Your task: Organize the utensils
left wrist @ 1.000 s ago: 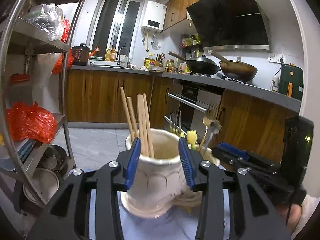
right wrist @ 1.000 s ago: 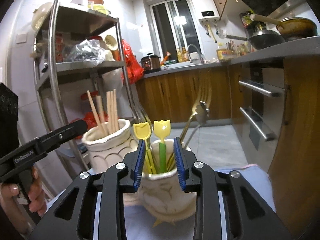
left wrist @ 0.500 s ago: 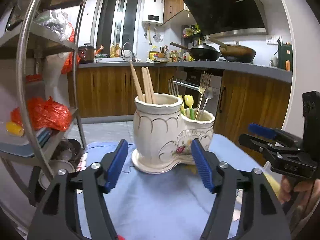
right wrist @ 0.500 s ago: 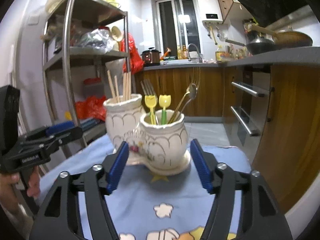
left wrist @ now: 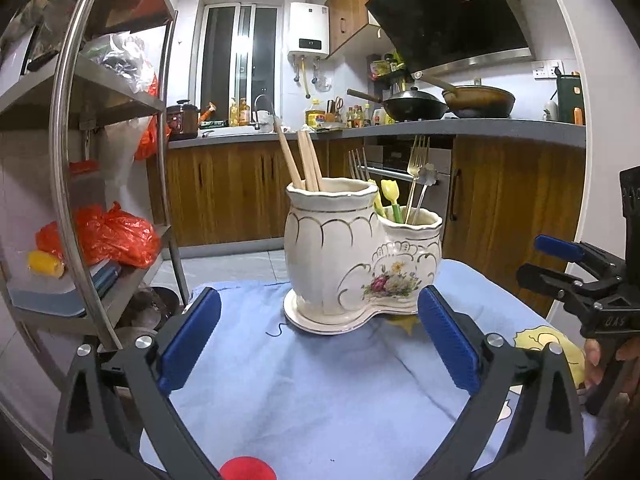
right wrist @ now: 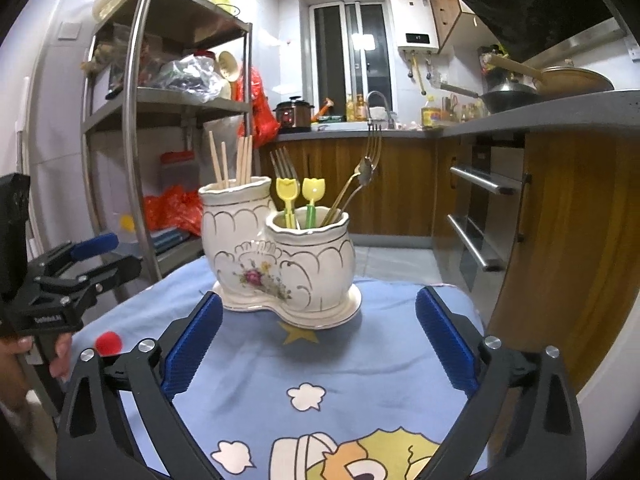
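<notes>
A white double ceramic utensil holder (left wrist: 352,256) stands on the blue cloth; it also shows in the right wrist view (right wrist: 280,256). Its taller pot holds wooden chopsticks (left wrist: 304,160). Its shorter pot holds metal forks (right wrist: 368,168) and two yellow tulip-topped picks (right wrist: 300,196). My left gripper (left wrist: 316,320) is open and empty, a little in front of the holder. My right gripper (right wrist: 316,320) is open and empty, also short of the holder. Each gripper shows at the side of the other's view, the right one (left wrist: 576,264) and the left one (right wrist: 80,260).
A steel shelf rack (left wrist: 80,160) with bags and boxes stands to the left. Wooden kitchen cabinets (right wrist: 560,220) and an oven lie to the right. A small red ball (right wrist: 108,342) lies on the blue patterned tablecloth (right wrist: 320,368).
Both grippers have opened wide and pulled back from the holder, which they closely flanked one second ago. The holder stays on the cloth.
</notes>
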{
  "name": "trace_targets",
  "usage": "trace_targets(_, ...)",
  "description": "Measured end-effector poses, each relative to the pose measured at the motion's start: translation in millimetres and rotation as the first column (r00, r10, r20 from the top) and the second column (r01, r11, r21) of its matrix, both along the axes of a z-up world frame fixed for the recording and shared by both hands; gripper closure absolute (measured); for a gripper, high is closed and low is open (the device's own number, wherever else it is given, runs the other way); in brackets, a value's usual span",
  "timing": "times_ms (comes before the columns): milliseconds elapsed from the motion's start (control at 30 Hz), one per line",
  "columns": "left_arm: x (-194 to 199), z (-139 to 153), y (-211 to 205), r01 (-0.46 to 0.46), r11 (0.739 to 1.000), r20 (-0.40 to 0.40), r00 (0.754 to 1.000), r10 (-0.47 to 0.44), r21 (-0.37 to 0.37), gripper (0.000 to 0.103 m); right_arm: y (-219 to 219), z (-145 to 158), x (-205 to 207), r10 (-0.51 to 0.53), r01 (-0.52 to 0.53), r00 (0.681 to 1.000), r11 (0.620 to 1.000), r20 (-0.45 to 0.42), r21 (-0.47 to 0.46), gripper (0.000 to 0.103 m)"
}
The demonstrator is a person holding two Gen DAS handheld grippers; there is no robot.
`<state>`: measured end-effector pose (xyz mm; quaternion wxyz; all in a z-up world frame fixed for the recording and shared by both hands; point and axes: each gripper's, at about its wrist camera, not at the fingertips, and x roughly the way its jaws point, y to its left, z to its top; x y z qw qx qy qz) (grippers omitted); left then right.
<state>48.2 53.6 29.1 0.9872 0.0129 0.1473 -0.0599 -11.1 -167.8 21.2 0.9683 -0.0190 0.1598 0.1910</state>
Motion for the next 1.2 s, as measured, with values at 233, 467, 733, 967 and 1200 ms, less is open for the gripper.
trace_targets(233,-3.8,-0.3,1.7,0.0,1.0,0.017,1.0,0.001,-0.008,0.006,7.8,0.2,-7.2,0.009,-0.008,0.999,0.999,0.036,-0.038,0.005)
trace_targets(467,-9.4,0.7,-5.5,0.0,1.0,0.046,0.999,-0.002,0.026,0.006,5.9,0.7,-6.3,0.016,-0.015,0.999,0.999,0.039,-0.04,0.005)
trace_targets(733,-10.5,1.7,-3.9,-0.004,1.0,0.046,0.999,0.003,0.021,0.006,5.3,0.6,-6.4,0.016,-0.015,0.999,0.999,0.038,-0.038,0.005)
trace_targets(967,-9.9,2.0,-2.7,-0.013,1.0,0.04,0.999,0.012,0.015,0.006,4.7,0.6,-6.1,0.016,-0.015,0.999,0.999,0.037,-0.038,0.005)
trace_targets(1200,-10.1,1.9,-2.3,-0.013,1.0,0.039,0.999,0.012,0.016,0.006,4.6,0.7,-6.2,0.016,-0.015,0.999,0.999,0.037,-0.037,0.005)
